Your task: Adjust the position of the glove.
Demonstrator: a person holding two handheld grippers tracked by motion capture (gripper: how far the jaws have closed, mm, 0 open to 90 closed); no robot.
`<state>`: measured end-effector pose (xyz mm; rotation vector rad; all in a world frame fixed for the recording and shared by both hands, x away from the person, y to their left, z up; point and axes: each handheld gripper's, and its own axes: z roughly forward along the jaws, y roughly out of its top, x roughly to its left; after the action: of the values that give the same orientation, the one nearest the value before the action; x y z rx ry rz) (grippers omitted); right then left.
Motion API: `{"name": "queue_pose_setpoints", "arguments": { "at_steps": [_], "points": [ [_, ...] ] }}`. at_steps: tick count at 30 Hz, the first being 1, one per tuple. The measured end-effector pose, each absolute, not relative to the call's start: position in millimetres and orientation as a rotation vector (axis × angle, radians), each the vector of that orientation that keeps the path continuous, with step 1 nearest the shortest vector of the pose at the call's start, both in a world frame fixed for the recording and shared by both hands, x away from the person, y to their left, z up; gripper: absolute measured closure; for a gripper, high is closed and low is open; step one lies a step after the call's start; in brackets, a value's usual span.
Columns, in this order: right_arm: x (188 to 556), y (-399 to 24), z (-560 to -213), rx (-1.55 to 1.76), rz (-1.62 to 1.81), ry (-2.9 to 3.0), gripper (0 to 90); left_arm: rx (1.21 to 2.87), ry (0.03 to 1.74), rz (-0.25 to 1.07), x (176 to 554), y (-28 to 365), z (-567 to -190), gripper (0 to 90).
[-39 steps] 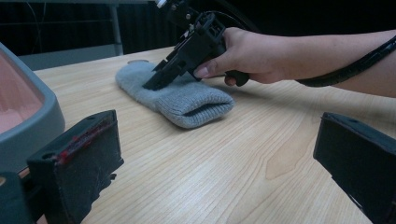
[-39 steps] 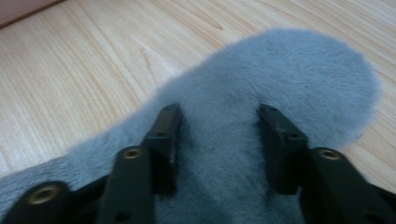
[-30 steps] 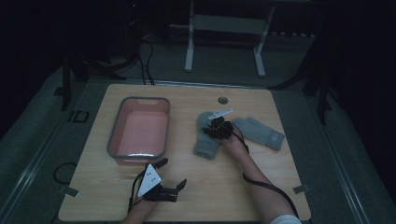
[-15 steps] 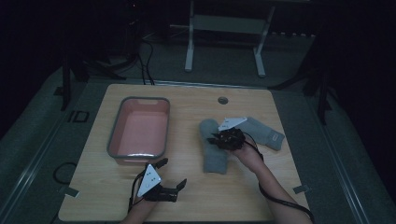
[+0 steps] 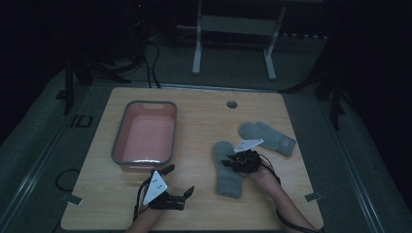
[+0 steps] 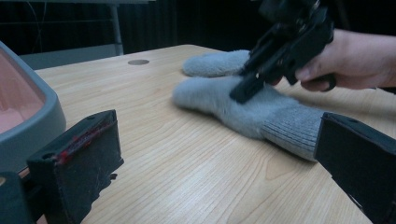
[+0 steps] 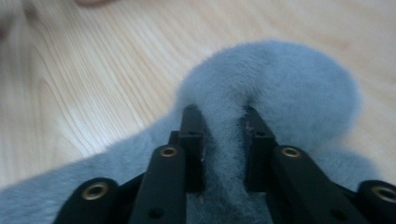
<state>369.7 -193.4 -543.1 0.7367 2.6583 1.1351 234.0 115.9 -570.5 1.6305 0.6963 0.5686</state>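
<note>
While darkness surrounds the wooden table (image 5: 194, 204), the right hand-held gripper (image 5: 232, 162) pinches the grey mitten (image 5: 227, 172), jaws just easing.

The right gripper (image 5: 232, 161) now sits nearer the person's edge of the table (image 5: 204, 121) than it did a second ago, having come back from the far middle. The grey mitten (image 5: 227, 167) comes with it: earlier it lay up close against the other mitten (image 5: 268, 137), and now it lies nearer, its cuff toward the near edge, with a gap between the two. The jaws have just been opening a little, yet a fold of the mitten's fleece is pinched between them in the right gripper view.
</note>
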Motion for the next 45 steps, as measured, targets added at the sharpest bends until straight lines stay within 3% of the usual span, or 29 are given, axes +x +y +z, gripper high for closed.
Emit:
{"name": "queue_pose_setpoints", "arguments": {
  "at_steps": [7,16,18,20,30,31,34,40,45],
  "points": [
    [372.2,-195.5,-551.1,0.718,1.141,2.679,42.3,1.63,0.695,0.567,234.1,116.1,-570.6,1.2],
    [369.7,-194.6,-549.2,0.704,1.152,2.668,22.3,1.631,0.693,0.562,234.0,116.0,-570.5,1.2],
    [366.9,-195.0,-544.3,0.675,1.149,2.657,23.3,1.63,0.694,0.561,234.1,116.1,-570.5,1.1],
    [365.4,-198.2,-536.6,0.649,1.179,2.655,31.7,1.629,0.694,0.559,234.2,116.1,-570.6,1.2],
    [371.0,-246.7,-486.2,0.64,1.248,2.433,37.4,1.628,0.694,0.553,234.3,116.0,-570.6,1.2],
    [377.1,-262.9,-477.6,0.649,1.212,2.397,48.6,1.626,0.696,0.553,234.3,116.0,-570.6,1.2],
    [390.6,-284.1,-473.1,0.693,1.225,2.399,54.0,1.625,0.696,0.552,234.5,116.2,-570.6,1.2],
    [416.7,-307.4,-481.3,0.797,1.184,2.417,54.6,1.625,0.699,0.548,234.8,116.4,-570.6,1.2],
    [445.6,-314.6,-504.1,0.877,1.087,2.488,48.5,1.625,0.698,0.548,234.7,116.3,-570.6,1.2]
  ]
}}
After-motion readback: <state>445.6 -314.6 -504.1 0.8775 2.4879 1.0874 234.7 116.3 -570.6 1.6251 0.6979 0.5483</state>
